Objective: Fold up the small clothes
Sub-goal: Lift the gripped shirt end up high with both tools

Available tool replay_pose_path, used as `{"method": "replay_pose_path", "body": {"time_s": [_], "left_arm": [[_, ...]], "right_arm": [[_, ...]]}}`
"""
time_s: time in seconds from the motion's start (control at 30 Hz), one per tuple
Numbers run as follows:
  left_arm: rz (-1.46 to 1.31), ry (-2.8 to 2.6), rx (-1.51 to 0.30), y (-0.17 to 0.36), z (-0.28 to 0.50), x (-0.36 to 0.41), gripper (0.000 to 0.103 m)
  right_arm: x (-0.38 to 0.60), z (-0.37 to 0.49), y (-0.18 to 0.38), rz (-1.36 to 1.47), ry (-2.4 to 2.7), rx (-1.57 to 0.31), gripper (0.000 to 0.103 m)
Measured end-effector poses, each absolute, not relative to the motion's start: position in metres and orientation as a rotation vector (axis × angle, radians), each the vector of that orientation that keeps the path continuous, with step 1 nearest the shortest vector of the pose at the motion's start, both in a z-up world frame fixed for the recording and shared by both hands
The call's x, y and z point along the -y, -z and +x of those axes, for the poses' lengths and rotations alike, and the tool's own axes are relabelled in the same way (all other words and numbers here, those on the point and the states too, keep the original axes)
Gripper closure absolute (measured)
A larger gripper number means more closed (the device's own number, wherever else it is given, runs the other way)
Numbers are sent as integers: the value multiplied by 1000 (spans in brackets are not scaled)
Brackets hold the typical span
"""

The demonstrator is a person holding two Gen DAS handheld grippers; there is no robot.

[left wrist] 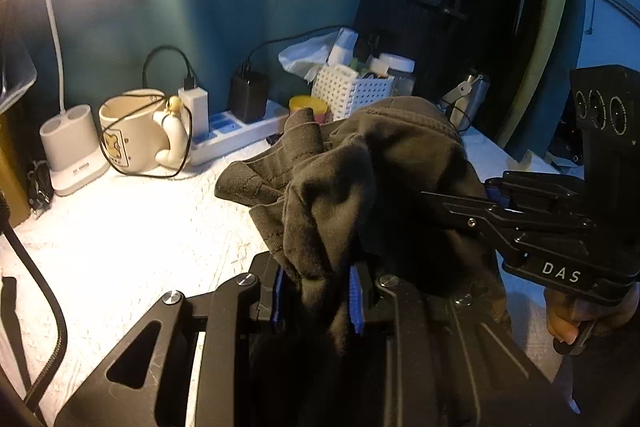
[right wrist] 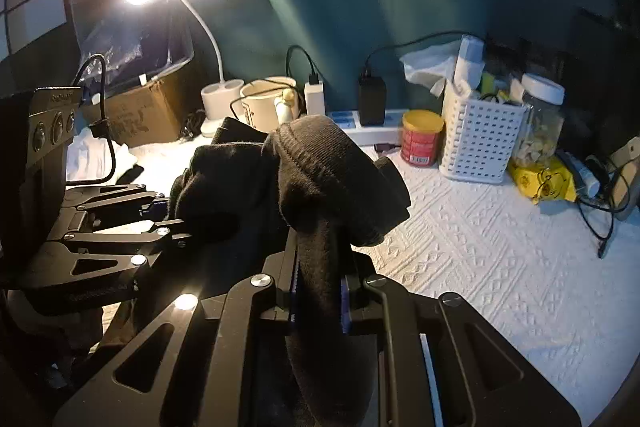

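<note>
I held a bunched dark brown-black knit garment up above the white textured cloth-covered worktop, gripped from two sides. My left gripper was closed on a gathered fold of it, the blue-padded fingers pinching the fabric between them. My right gripper was likewise clamped on a thick ribbed band of the same garment, which rose out of the jaws and flopped over in a rounded hump. The two grippers sat close together, meeting at an angle with the cloth between them.

Along the worktop's far edge, against a teal wall, stood a lit white gooseneck desk lamp, a cream ceramic mug, a white power strip with chargers plugged in, a yellow-lidded red can and a white perforated plastic basket.
</note>
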State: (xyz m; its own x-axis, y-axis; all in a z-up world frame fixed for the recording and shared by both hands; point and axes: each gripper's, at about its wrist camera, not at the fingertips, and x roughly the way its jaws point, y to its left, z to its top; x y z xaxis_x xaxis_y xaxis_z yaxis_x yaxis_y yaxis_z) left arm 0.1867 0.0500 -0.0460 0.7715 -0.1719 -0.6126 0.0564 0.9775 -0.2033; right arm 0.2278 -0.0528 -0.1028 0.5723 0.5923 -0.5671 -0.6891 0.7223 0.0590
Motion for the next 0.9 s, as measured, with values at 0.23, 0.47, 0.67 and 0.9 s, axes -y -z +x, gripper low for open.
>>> {"method": "replay_pose_path", "body": {"time_s": [0.23,0.47,0.67,0.9], "left_arm": [[-160,136,-623,28,169,-41,80],[-174,153,-563,8,153,-36,80],[-162,161,-506,-8,139,-30,80],[-152,163,-431,-27,118,-26,80]], "right_arm": [[67,206,87,-157,-749,-545,87],[78,181,66,-154,-740,-480,87],[86,158,47,-151,-730,-420,87],[94,129,26,-158,-727,-344,88]]}}
